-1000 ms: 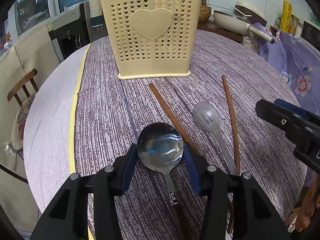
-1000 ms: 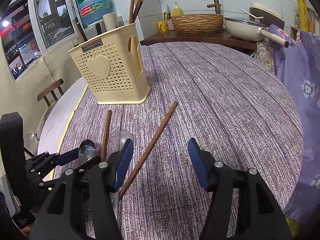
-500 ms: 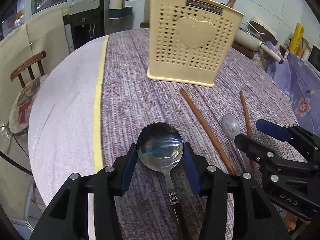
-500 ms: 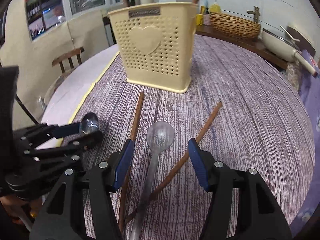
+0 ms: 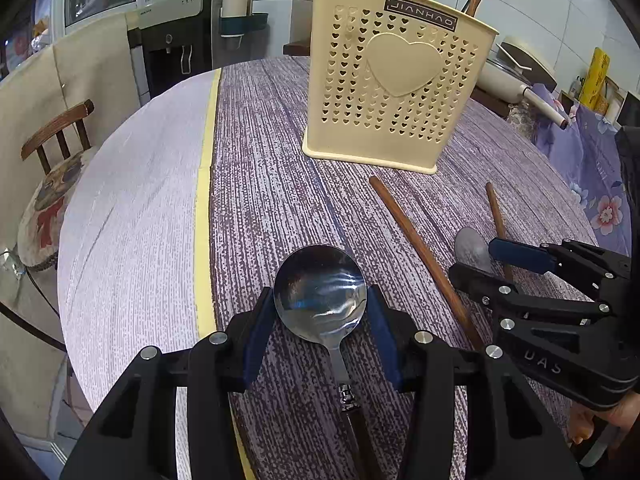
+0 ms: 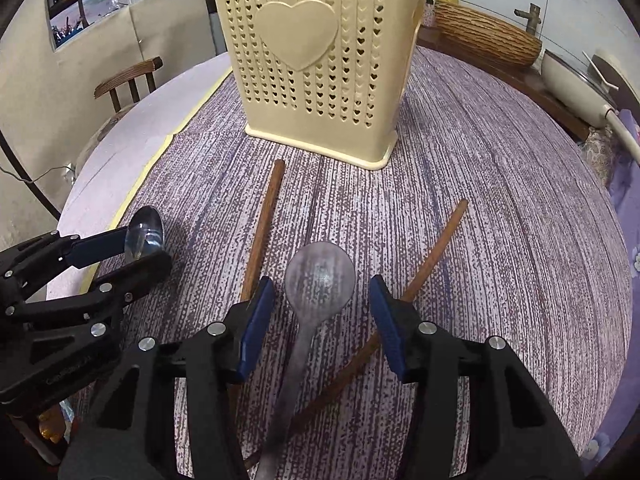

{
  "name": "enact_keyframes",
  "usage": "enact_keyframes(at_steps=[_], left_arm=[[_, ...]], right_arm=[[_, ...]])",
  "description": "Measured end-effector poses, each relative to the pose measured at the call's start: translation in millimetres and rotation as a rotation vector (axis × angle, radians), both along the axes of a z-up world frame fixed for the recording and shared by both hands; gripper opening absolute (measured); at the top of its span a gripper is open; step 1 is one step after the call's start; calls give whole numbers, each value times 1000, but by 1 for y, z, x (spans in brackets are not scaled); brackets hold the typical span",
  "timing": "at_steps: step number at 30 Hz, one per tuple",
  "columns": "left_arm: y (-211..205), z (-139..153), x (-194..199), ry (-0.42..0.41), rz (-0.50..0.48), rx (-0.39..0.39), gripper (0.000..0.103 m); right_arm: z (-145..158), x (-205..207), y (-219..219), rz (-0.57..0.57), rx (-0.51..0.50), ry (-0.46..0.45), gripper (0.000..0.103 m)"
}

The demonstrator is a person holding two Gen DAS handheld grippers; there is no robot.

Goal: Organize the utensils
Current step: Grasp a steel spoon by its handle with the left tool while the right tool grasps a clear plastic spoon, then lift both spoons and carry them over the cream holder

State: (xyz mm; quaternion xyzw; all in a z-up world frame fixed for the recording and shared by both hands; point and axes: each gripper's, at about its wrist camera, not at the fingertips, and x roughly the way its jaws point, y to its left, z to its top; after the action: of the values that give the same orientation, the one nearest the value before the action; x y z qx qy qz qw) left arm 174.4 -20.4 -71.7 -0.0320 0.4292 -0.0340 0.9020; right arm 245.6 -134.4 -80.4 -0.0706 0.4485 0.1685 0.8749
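Note:
My left gripper (image 5: pixel 320 320) is shut on a shiny steel spoon (image 5: pixel 320 286) with a dark handle, its bowl between the blue pads, held just above the table. It also shows in the right wrist view (image 6: pixel 143 236). My right gripper (image 6: pixel 322 316) is open around a dull grey spoon (image 6: pixel 320 280) lying on the cloth; its jaws stand on either side of the bowl. Two brown chopsticks (image 6: pixel 262 236) (image 6: pixel 434 252) lie beside it. The cream perforated utensil holder (image 5: pixel 394 92) with a heart stands upright behind, with sticks inside.
The round table has a purple streaked cloth (image 5: pixel 272 184) with a yellow stripe (image 5: pixel 204 200) at its left. A wooden chair (image 5: pixel 52 136) stands left of the table. A wicker basket (image 6: pixel 484 38) and white pan (image 6: pixel 576 84) sit on a counter behind.
My right gripper has moved left and forward until its open jaws straddle the grey spoon. My left gripper has swung left with the steel spoon still held.

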Motion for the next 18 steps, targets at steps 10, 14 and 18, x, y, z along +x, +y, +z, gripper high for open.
enact_keyframes(at_steps=[10,14,18], left_arm=[[-5,-1,0,-7,-3,27,47],[-6,-1,0,-8,-3,34,47],[-7,-2,1,-11,-3,38,47]], right_arm=[[0,4,2,-4,4,-4,43],[0,4,2,-7,6,-11,37],[1,4,-2,-6,55,-1,37]])
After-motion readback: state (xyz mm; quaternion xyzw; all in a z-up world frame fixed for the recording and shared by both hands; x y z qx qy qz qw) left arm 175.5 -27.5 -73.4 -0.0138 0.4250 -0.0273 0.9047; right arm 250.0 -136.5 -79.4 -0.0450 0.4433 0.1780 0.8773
